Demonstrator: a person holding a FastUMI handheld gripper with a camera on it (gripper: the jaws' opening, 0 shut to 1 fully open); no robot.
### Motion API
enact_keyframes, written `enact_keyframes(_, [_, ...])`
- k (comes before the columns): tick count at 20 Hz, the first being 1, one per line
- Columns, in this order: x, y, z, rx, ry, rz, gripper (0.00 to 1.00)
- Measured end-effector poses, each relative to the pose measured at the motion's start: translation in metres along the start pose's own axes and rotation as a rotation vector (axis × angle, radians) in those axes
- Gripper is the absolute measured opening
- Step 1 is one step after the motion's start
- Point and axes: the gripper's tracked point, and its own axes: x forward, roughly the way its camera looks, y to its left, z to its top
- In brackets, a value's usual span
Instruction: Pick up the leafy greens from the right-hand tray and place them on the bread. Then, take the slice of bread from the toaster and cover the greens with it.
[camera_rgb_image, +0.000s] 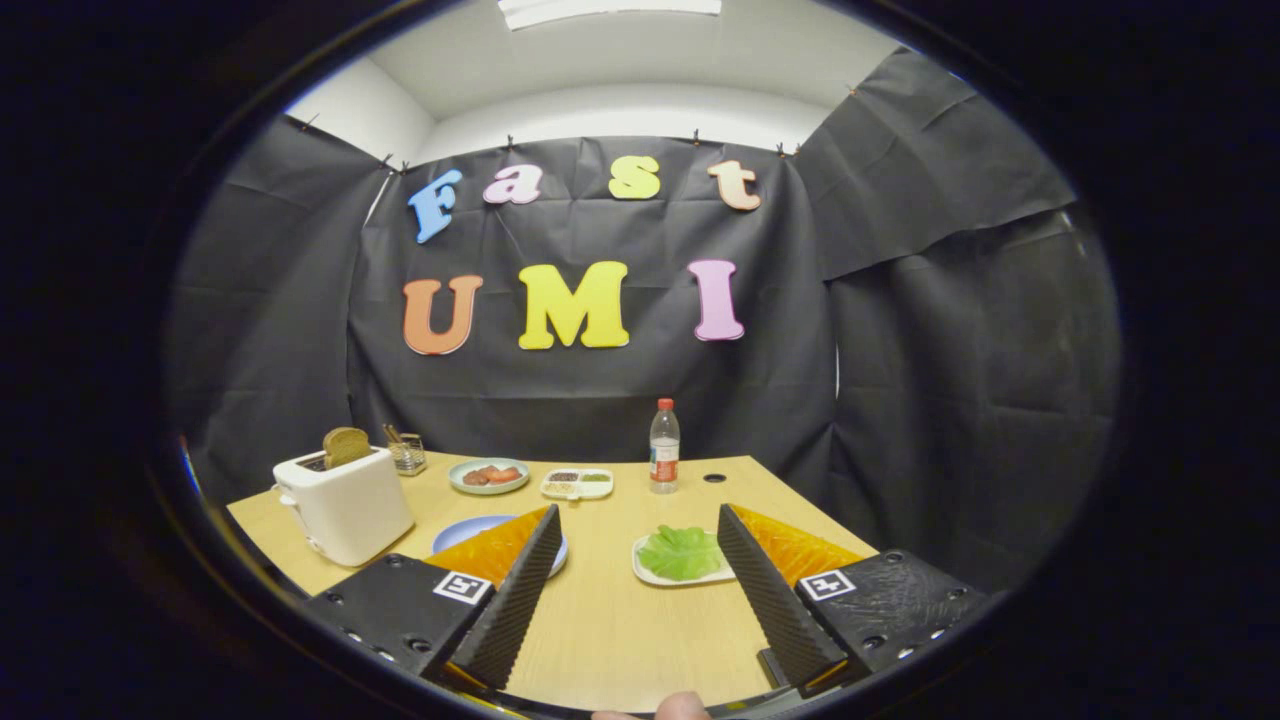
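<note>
The leafy greens (681, 552) lie on a white tray (648, 570) just ahead of the gripper (640, 590), whose fingers stand wide apart, holding nothing. A bread slice (346, 446) sticks out of the toaster (343, 505) beyond the left finger.

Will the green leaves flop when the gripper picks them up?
Probably. The leafy greens look thin and ruffled, so they would likely droop and weigh little. They lie loose on a small white tray, so that might slide if pushed. The gripper is open, its fingers apart just short of them.
</note>
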Motion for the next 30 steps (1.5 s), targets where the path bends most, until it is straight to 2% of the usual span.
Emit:
enact_keyframes(9, [0.010,0.003,-0.004,0.015,0.014,0.009,0.96])
enact_keyframes(16, [0.030,-0.006,0.008,-0.021,-0.009,0.024,0.96])
enact_keyframes(21, [0.082,-0.024,-0.013,-0.076,0.090,0.048,0.95])
enact_keyframes(25, [0.136,-0.038,-0.032,-0.053,0.215,0.067,0.95])
enact_keyframes(30, [0.199,-0.047,-0.081,-0.096,0.397,0.071,0.95])
